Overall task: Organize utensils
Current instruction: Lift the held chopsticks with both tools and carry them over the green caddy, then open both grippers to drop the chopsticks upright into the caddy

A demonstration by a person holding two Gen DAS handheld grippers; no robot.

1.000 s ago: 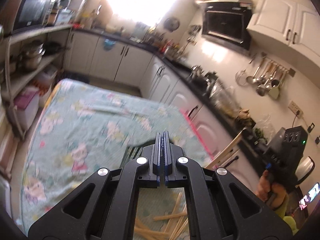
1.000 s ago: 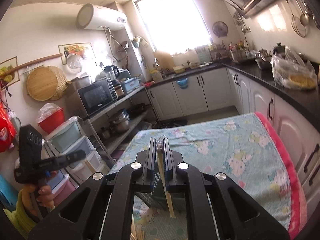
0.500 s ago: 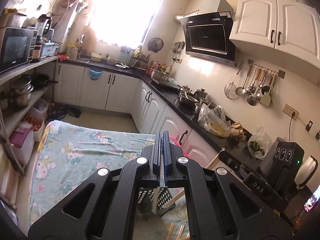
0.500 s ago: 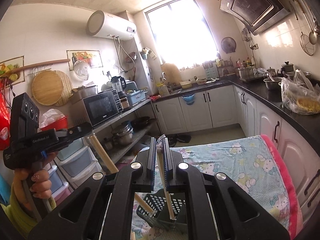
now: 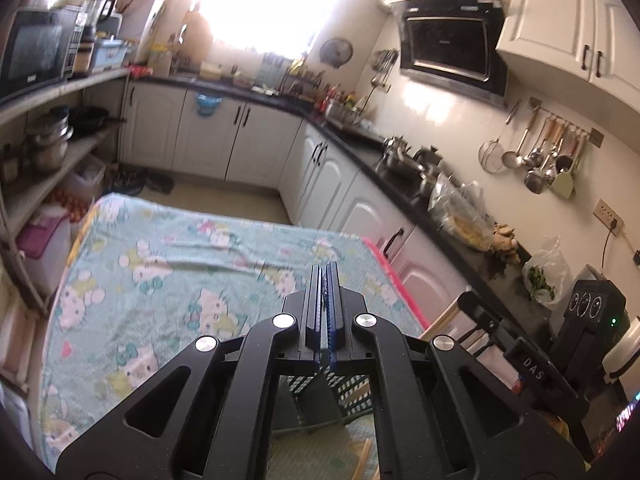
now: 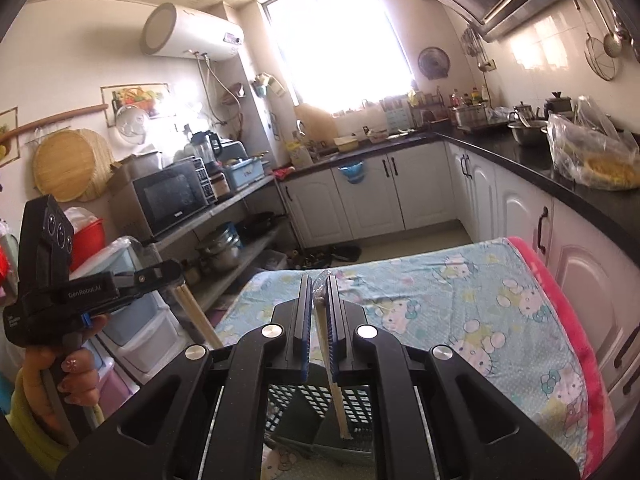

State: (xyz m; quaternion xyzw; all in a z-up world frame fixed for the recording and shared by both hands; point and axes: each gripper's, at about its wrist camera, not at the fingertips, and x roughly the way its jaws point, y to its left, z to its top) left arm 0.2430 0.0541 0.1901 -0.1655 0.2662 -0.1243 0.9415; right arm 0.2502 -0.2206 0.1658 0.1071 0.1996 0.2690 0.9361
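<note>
My right gripper (image 6: 318, 288) is shut on a wooden chopstick (image 6: 335, 388) that hangs down over a dark mesh utensil basket (image 6: 308, 400) on the cartoon-print tablecloth (image 6: 460, 312). In the right wrist view my left gripper (image 6: 176, 274) holds a pair of wooden chopsticks (image 6: 198, 316) that slant down toward the basket. In the left wrist view the left gripper (image 5: 324, 270) has its jaws pressed together above the basket (image 5: 320, 400). The right gripper body (image 5: 520, 360) and a chopstick (image 5: 444, 320) show at the right. Loose chopsticks (image 5: 366, 458) lie on the cloth below.
Black counters with pots and a bag of food (image 5: 460, 212) run along the right. White cabinets (image 5: 224, 140) line the far wall. Shelves with a microwave (image 6: 172, 196) and pots stand at the left. Ladles (image 5: 540, 152) hang on the wall.
Both grippers have risen from the table and tilted up, then settled over the basket. The left one came up holding chopsticks. The right one kept its chopstick throughout.
</note>
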